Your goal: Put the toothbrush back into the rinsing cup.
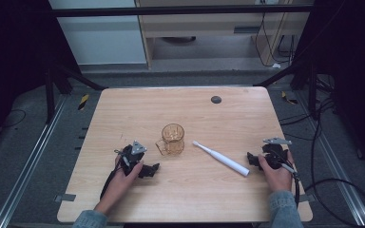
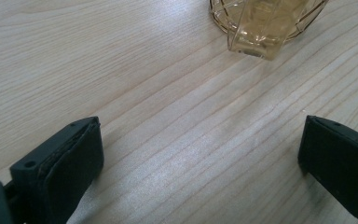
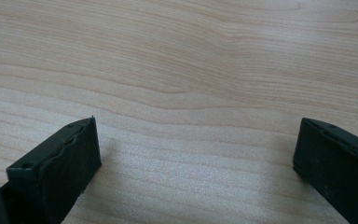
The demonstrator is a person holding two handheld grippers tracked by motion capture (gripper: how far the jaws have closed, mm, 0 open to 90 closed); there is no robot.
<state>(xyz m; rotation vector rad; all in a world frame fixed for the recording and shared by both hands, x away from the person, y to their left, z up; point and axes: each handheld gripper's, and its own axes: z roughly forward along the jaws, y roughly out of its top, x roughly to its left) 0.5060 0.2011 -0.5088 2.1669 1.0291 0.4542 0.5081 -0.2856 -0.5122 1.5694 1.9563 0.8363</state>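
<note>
Now at start: left gripper (image 1: 148,170) and right gripper (image 1: 253,159) resting low on table (image 1: 123,109), jaws wide, empty. Amber glass mug (image 1: 173,138) upright at centre; white electric toothbrush (image 1: 221,158) lying just right. Next, likely: closing on toothbrush handle, squarely.

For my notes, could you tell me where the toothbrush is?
In the high view, the white toothbrush lies on the table, right of the amber cup, near the right gripper.
</note>
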